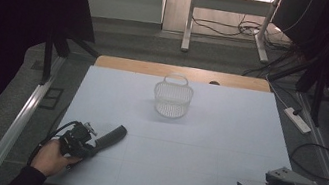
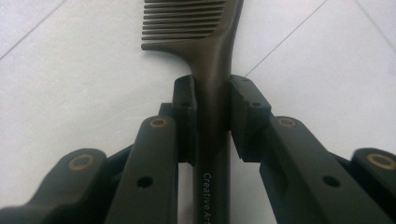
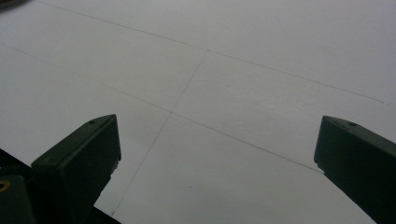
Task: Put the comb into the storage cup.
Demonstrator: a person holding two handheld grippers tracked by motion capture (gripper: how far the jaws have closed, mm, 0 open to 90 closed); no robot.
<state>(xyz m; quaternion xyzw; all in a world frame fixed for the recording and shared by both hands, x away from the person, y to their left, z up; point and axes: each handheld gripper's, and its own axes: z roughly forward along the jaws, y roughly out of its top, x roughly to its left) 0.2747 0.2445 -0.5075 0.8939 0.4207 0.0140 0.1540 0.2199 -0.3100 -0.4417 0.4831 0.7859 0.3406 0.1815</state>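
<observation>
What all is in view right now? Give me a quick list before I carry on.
comb: one, black, near left of the table, handle clamped in the left jaws
basket: one, white mesh with a handle, far centre of the table, apart from the comb
table: one, white top with thin grid lines, wooden strip at far edge
power strip: one, white, on the floor at right
left gripper: black, shut on the comb
right gripper: black, jaws wide apart above the near right of the table

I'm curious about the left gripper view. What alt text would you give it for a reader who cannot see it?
Two black jaws of the left gripper are shut on the handle of a dark comb, which lies on a white table. The comb's teeth point left at the top of the picture, and part of a white printed word runs along the handle near the bottom.
</observation>
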